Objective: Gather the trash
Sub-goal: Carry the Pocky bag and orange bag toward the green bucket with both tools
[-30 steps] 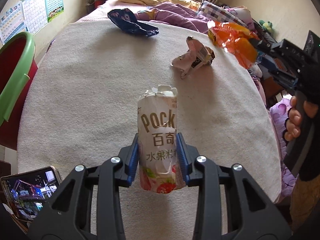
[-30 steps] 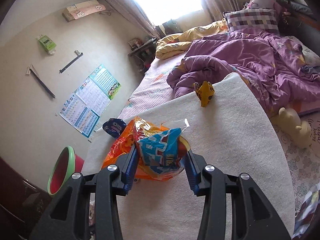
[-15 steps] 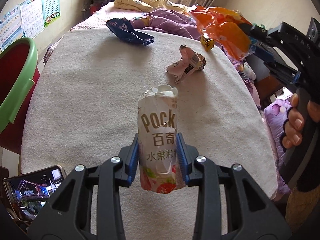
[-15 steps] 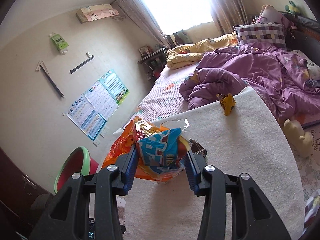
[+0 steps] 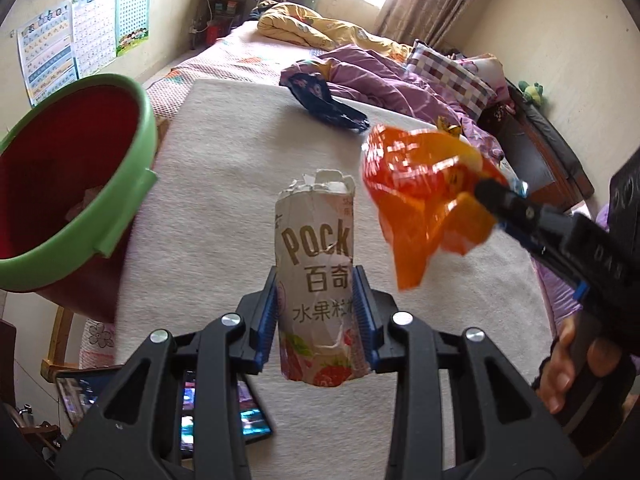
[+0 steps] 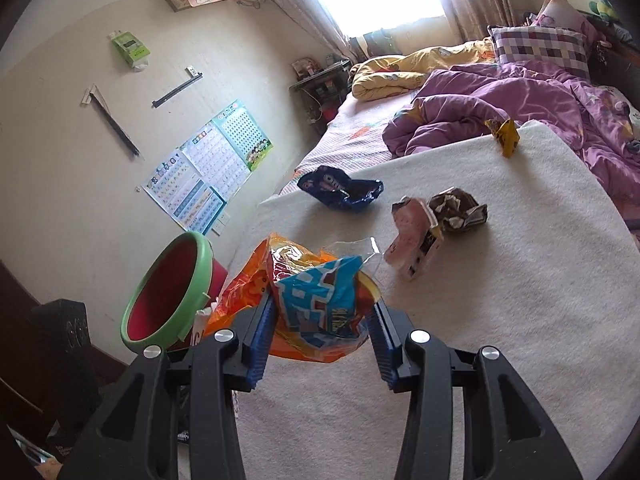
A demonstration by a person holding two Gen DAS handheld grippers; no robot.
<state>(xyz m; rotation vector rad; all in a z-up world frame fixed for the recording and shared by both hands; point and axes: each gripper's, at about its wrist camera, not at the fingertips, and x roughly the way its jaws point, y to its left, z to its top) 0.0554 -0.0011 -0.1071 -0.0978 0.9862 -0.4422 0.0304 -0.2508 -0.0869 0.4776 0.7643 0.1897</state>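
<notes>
Red inside and green at the rim, the bin [image 5: 76,184] stands at far left beside the cream mat [image 5: 224,184], its mouth tilted toward the bed; some pale scrap already lies in it.

Left gripper [image 5: 316,312]: jaws partly closed, blue pads pressed on both sides of a torn Pocky box [image 5: 316,276], which is held upright and clear of the mat. The grip sits on the lower half; the ragged top is free. Risk: the crushed card could slip through if squeezed less or swung fast.

Right gripper [image 6: 320,320]: jaws partly closed on an orange and blue snack bag [image 6: 316,304], held above the mat just right of the box. Risk: the film is slack and slick, so it could slide out, or catch the rim and drop beside the bin.

Both loads must cross to 1 opening; the 2 tools could collide, or knock the bin over.

Still on the mat: a dark blue wrapper [image 6: 340,192], a pink carton [image 6: 414,236], a brown crumpled wrapper [image 6: 460,210], a yellow wrapper [image 6: 506,136]. A phone [image 5: 224,412] lies below the left tool; anything dropped could strike it.
</notes>
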